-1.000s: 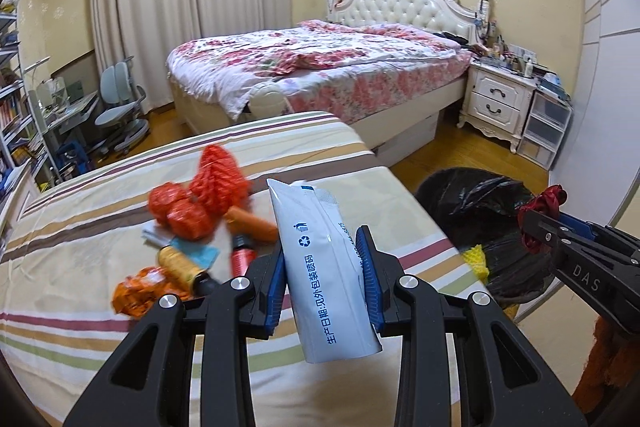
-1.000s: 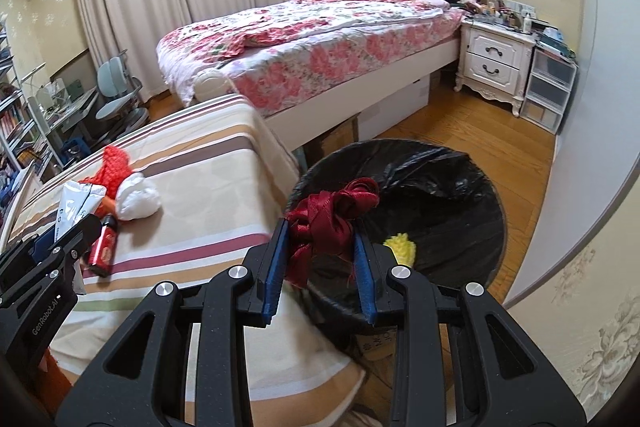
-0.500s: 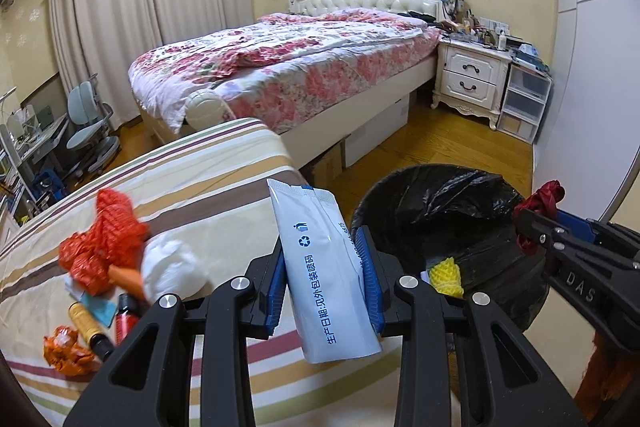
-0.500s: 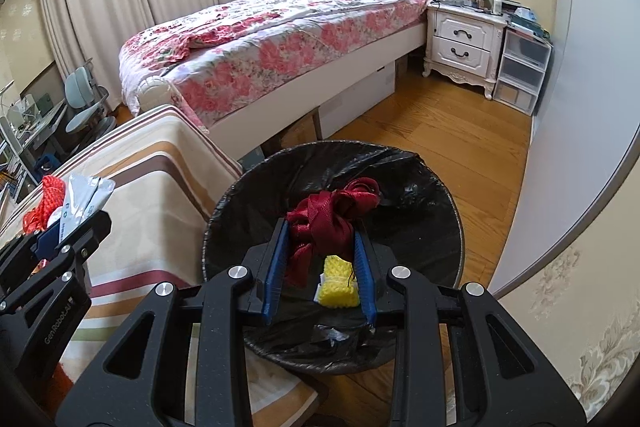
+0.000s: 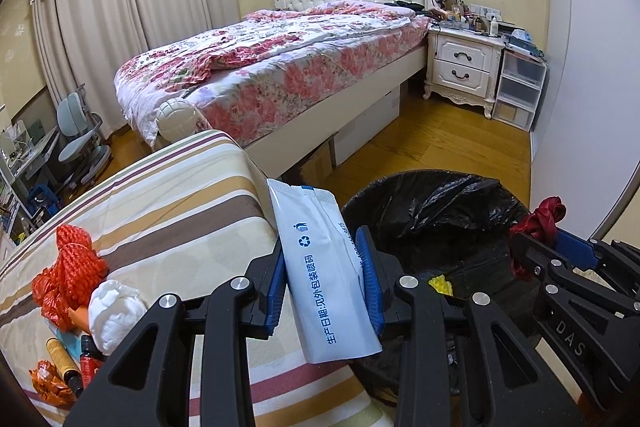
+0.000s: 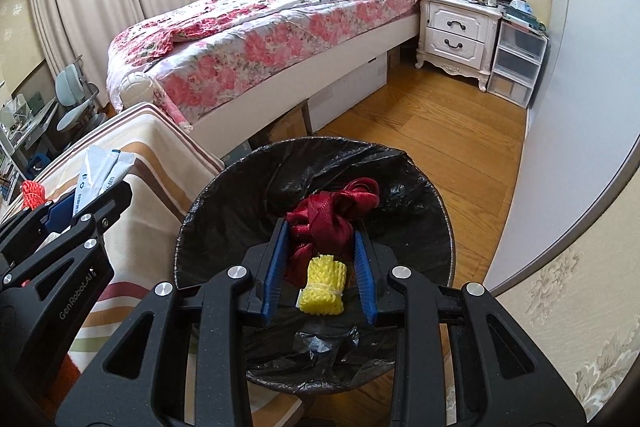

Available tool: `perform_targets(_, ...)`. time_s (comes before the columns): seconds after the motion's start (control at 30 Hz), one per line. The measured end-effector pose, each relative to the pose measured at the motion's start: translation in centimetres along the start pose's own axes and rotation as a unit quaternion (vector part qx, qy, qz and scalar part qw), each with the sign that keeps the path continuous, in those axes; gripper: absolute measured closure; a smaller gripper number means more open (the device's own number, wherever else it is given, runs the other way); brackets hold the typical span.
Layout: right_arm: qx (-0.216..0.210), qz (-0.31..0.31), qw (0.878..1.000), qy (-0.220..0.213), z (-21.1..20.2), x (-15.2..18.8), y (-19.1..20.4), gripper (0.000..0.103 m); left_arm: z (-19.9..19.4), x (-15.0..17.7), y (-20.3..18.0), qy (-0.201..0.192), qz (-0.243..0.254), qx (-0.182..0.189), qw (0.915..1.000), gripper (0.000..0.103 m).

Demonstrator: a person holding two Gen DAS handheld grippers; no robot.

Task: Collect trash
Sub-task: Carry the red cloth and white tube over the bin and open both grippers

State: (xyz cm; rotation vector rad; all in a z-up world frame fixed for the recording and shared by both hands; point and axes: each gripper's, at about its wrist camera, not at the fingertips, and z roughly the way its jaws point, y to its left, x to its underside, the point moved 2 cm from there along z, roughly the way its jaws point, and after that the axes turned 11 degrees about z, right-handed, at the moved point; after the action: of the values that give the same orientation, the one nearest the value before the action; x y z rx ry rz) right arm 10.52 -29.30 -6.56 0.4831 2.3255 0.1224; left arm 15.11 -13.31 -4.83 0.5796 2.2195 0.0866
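Two grippers hold trash: the left gripper (image 5: 322, 281) pinches a white wrapper (image 5: 324, 275) beside the bin (image 6: 224, 195), and the right gripper (image 6: 320, 267) clamps a red ribbon (image 6: 332, 211) above a yellow foam net (image 6: 323, 285) inside. More litter (image 5: 72, 279) lies on the striped cloth (image 5: 180, 195).

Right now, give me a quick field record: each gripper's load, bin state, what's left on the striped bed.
left gripper: shut on white packet, near the bin's rim
right gripper: shut on red ribbon, over the bin
trash bin: black liner, open
in bin: yellow foam net
striped bed: orange mesh bag, white wad, small bottles, orange wrapper
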Motion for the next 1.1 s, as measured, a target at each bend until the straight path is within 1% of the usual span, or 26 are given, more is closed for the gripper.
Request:
perform_targets(0.33,0.006,0.012,1.000,-0.003,0.6,-0.7,-0.6,0.072,1.4,-0.7,-1.2,0.009,0.013,0.003,0.9999,0.069)
perform_targets(0.4,0.008,0.014,1.000,-0.005,0.6,-0.9,-0.8,0.070,1.6,-0.7,-1.3,0.012,0.015,0.003,0.9998,0.067)
perform_targets(0.43,0.009,0.015,1.000,-0.006,0.6,-1.0,-0.9,0.065,1.8,-0.7,-1.4,0.014,0.016,0.003,0.9998,0.065)
perform_targets(0.5,0.011,0.017,1.000,-0.011,0.5,-1.1,-1.0,0.056,1.9,-0.7,-1.4,0.017,0.017,0.001,0.9997,0.045)
perform_targets(0.57,0.015,0.020,1.000,-0.015,0.4,-1.1,-1.2,0.054,1.8,-0.7,-1.3,0.016,0.015,0.001,0.9998,0.039)
perform_targets(0.67,0.019,0.027,0.999,-0.015,0.4,-1.2,-1.7,0.053,1.6,-0.7,-1.2,0.013,0.012,-0.003,0.9998,0.033)
perform_targets(0.77,0.024,0.031,0.999,-0.017,0.2,-1.1,-2.0,0.051,1.4,-0.6,-1.2,0.010,0.011,-0.008,0.9998,0.031)
perform_targets(0.83,0.027,0.033,0.999,-0.019,0.0,-1.0,-2.2,0.048,1.2,-0.5,-1.2,0.009,0.012,-0.008,0.9999,0.030)
perform_targets(1.1,0.032,0.037,0.999,-0.018,-0.7,0.0,-2.4,0.047,0.0,0.0,-1.0,0.005,0.010,-0.012,0.9999,0.029)
